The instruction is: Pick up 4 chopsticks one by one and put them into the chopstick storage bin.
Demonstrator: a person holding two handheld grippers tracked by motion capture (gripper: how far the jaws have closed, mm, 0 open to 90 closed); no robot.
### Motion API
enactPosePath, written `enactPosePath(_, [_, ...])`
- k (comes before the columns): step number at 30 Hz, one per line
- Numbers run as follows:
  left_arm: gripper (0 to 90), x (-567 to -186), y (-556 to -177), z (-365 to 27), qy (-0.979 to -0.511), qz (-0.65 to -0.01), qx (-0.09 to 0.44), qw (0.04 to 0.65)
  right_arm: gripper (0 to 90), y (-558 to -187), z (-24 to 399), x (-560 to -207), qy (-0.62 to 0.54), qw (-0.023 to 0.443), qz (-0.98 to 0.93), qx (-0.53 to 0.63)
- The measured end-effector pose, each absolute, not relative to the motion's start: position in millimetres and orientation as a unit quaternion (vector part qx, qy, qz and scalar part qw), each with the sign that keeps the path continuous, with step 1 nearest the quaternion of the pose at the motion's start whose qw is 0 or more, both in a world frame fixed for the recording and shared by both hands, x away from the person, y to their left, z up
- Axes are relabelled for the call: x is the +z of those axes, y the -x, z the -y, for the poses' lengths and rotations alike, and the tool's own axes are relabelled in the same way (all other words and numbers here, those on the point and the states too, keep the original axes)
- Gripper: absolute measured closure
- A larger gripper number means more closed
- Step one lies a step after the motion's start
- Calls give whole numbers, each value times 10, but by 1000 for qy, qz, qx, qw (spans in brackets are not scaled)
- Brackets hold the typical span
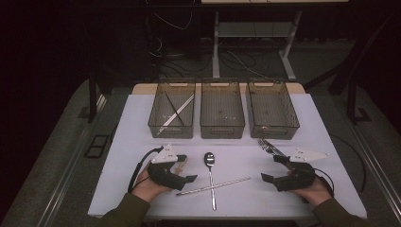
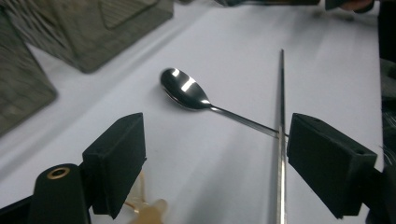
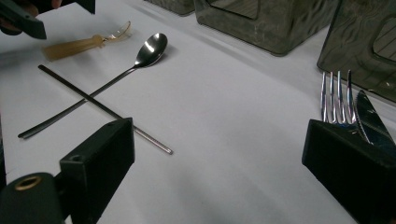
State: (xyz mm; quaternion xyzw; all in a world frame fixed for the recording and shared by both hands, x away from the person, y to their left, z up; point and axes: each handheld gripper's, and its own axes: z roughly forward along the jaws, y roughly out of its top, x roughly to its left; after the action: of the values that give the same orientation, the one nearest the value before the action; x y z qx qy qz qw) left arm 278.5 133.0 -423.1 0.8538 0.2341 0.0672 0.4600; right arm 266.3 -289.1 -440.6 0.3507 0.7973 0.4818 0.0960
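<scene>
White covering is spread over the table (image 1: pixel 307 118), which is surrounded by dark floor and trailing cables. No brand, label or writing can be read on any item (the bins' walls are marked by a fine grid alone).

Three smoky translucent bins (image 1: pixel 222 116) are lined up along the far edge; thin sticks are seen leaning inside the leftmost one.

The left gripper (image 1: pixel 187 178) is held low over the near left of the table, cradled from beneath in the left hand (image 1: pixel 149 187), with its jaws levelled toward the centre. Its jaws are spread wide and nothing is clamped between them. Just ahead of them a steel spoon (image 1: pixel 210 172) is laid with its bowl toward the bins, and a thin metal chopstick (image 1: pixel 215 186) is crossed over its handle. A pale amber-handled utensil (image 3: pixel 81 43) is lying just beside this gripper.

The right gripper (image 1: pixel 269 170) is held at the near right in the right hand (image 1: pixel 314 191), jaws likewise parted and empty. A fork (image 3: pixel 336 95) and a knife (image 3: pixel 369 116) are lying side by side close to its far jaw.
</scene>
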Motion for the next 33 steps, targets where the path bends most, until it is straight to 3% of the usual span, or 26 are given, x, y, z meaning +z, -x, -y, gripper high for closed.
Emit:
enactPosePath(20, [618, -4368, -2674, -1071, -888, -175, 3, 426, 95, -2662, 2883, -4410, -351, 96, -798, 480])
enactPosePath(33, [758, -4425, -2680, -983, -901, -168, -5, 399, 95, -2663, 2880, -4411, -350, 97, -799, 480])
